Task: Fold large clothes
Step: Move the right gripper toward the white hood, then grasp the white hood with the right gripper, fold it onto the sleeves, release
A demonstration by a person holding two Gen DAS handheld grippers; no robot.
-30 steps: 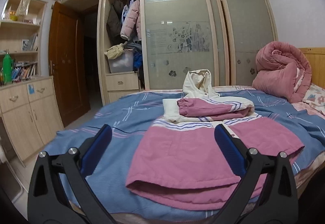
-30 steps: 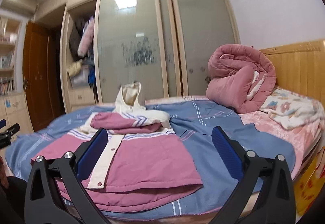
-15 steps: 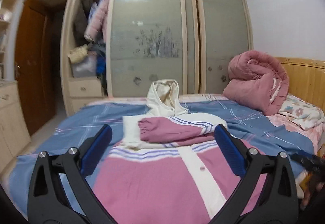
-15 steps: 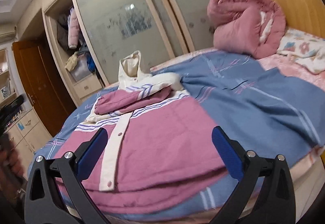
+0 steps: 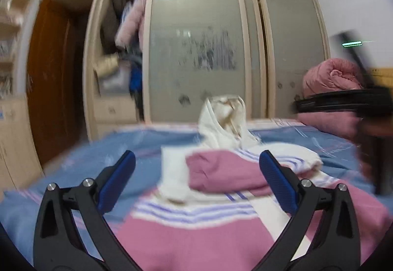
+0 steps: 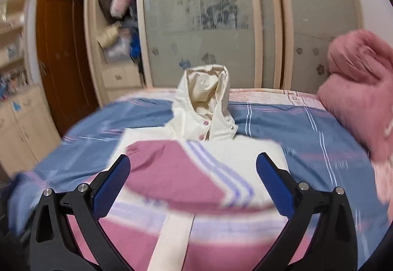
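A pink and cream hooded jacket [image 5: 196, 234] [image 6: 186, 172] lies on the blue striped bedspread [image 5: 73, 172] [image 6: 307, 138], sleeves folded across its chest, cream hood [image 5: 226, 121] [image 6: 206, 94] standing up at the far end. My left gripper [image 5: 196, 172] hovers open above the jacket's lower body, nothing between its blue pads. My right gripper [image 6: 194, 172] is open too, over the folded pink sleeve [image 6: 176, 172]. The right tool shows as a dark blurred shape [image 5: 343, 101] at the right of the left wrist view.
A rolled pink quilt [image 5: 331, 81] [image 6: 356, 89] sits at the bed's right end. Behind the bed stands a wardrobe with frosted sliding doors [image 5: 196, 49] [image 6: 208, 20] and an open section stuffed with clothes [image 5: 127, 49]. A brown door [image 6: 61, 54] and drawers [image 6: 22, 123] are left.
Both grippers moved forward over the jacket toward the folded sleeves and hood, the right one swinging left to centre on it. Both stay open. The jacket has not moved.
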